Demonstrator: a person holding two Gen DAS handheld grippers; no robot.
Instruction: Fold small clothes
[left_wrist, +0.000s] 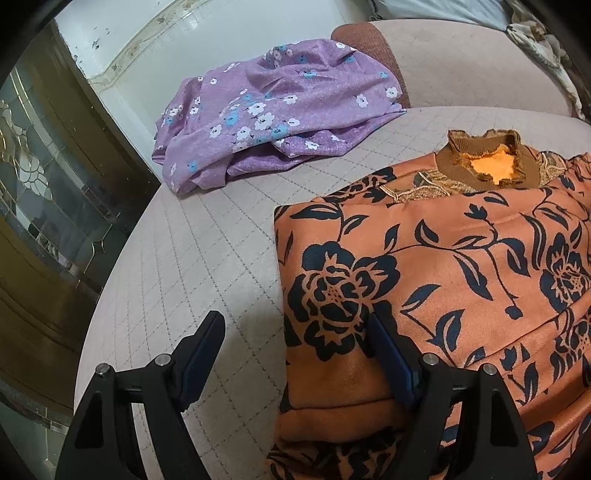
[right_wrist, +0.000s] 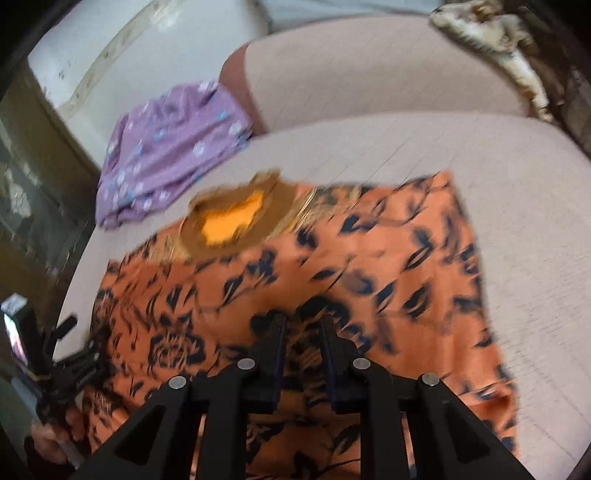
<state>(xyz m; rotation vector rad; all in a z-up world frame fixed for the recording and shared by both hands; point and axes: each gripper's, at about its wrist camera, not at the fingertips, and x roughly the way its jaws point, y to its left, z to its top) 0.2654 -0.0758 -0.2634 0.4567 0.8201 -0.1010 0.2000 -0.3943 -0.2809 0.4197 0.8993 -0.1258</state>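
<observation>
- The sofa seat (left_wrist: 207, 258), a quilted pale cushion, carries both garments and stretches ahead of both grippers, with its backrest (left_wrist: 461, 62) rising beyond
- The orange floral top (left_wrist: 461, 266) lies spread on the seat straight ahead of and under the right gripper, and to the right of the left gripper; its left side looks already turned in, giving a straight folded edge, and a doubled layer shows near the left gripper, so I judge one side fold made
- Its right side and lower part still look loose and uneven in the blurred right wrist view, so the remaining folds, likely the other side and then the length, seem yet to be done
- The purple flowered garment (left_wrist: 266, 110) sits crumpled far ahead and to the left of both grippers, well apart from the orange top; it looks unfolded, so roughly half the job or more remains
- The brown knit collar (left_wrist: 491, 162) with its orange lining lies at the far end of the top, ahead of both grippers
- The left gripper (left_wrist: 295, 328) is spread wide, one finger over bare seat, the other resting on the folded edge, gripping nothing
- The right gripper (right_wrist: 303, 321) hovers over the top's middle, jaws narrowly parted; whether cloth is pinched between them I cannot tell
</observation>
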